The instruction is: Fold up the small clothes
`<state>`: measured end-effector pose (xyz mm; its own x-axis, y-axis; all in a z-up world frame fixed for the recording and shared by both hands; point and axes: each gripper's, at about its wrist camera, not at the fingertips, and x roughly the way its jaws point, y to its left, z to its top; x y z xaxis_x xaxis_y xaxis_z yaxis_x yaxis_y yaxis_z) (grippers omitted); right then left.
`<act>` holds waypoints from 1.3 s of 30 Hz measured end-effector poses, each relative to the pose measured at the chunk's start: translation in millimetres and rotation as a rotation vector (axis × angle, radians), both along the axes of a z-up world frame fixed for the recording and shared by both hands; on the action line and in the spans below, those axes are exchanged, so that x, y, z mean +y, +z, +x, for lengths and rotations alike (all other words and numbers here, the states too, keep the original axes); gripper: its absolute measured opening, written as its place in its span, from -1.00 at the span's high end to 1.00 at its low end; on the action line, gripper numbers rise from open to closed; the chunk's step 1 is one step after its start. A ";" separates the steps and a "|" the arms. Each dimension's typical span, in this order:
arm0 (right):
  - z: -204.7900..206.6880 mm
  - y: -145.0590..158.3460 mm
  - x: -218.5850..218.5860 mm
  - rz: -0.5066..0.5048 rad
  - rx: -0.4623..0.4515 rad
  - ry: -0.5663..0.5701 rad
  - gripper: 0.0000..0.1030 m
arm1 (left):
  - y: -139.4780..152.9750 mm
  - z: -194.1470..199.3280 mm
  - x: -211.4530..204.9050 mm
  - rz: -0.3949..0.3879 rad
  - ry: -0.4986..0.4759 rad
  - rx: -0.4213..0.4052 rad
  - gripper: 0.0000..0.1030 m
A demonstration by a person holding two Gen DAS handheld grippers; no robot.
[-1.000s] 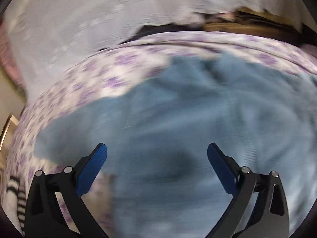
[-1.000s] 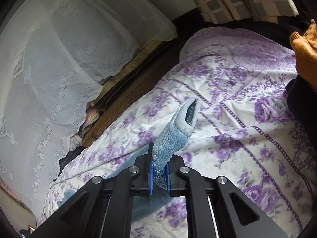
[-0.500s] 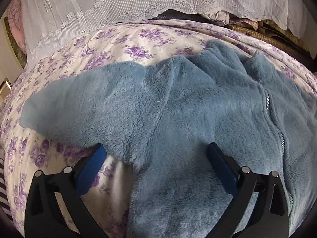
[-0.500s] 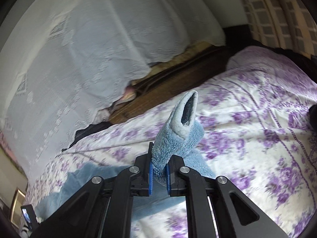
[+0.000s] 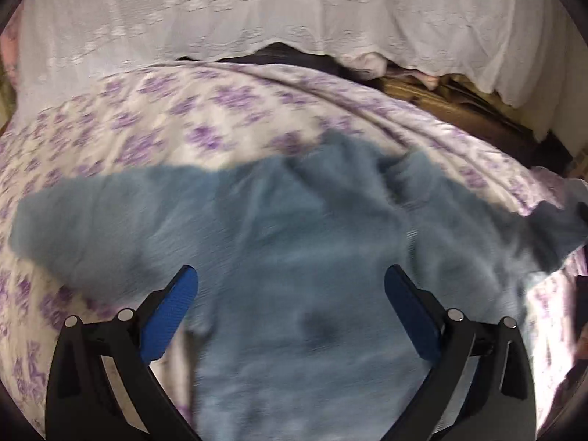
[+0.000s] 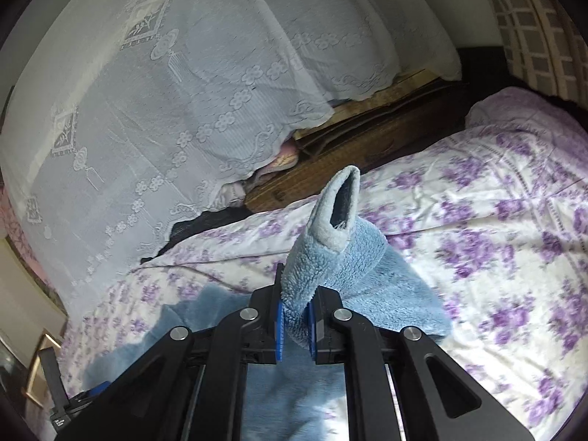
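Lying spread on floral bedsheet (image 5: pixel 154 125): blue fleece jacket (image 5: pixel 294 242), sleeve cuff (image 6: pixel 340 198) clamped in right gripper (image 6: pixel 296 325); left gripper (image 5: pixel 290 312) jaws apart above it.

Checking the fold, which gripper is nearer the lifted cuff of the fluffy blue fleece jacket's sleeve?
Right. The right gripper has its jaws shut on that sleeve just below the cuff; the left gripper hangs open over the jacket's body.

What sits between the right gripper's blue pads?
The cuff end of the fluffy blue fleece jacket's sleeve, pinched by the right gripper; seen in the right wrist view.
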<state>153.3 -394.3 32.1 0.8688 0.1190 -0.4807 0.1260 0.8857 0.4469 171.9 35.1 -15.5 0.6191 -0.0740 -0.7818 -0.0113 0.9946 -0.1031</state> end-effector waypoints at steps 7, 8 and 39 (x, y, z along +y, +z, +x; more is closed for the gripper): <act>18.0 5.3 40.8 0.000 0.008 0.056 0.80 | -40.8 43.0 -39.4 -0.064 -0.063 0.083 -0.91; 20.6 5.3 48.8 -0.003 0.011 0.068 0.80 | -48.9 44.3 -40.6 -0.048 -0.059 0.085 -0.91; 63.3 -68.8 195.9 -0.011 0.207 0.442 0.40 | -52.1 42.9 -32.7 0.041 -0.041 0.049 -0.91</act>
<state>216.6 -198.4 -36.6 0.6221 0.4489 -0.6415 -0.1776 0.8789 0.4427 214.7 2.4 -67.6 0.5775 -0.0659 -0.8137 0.0250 0.9977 -0.0631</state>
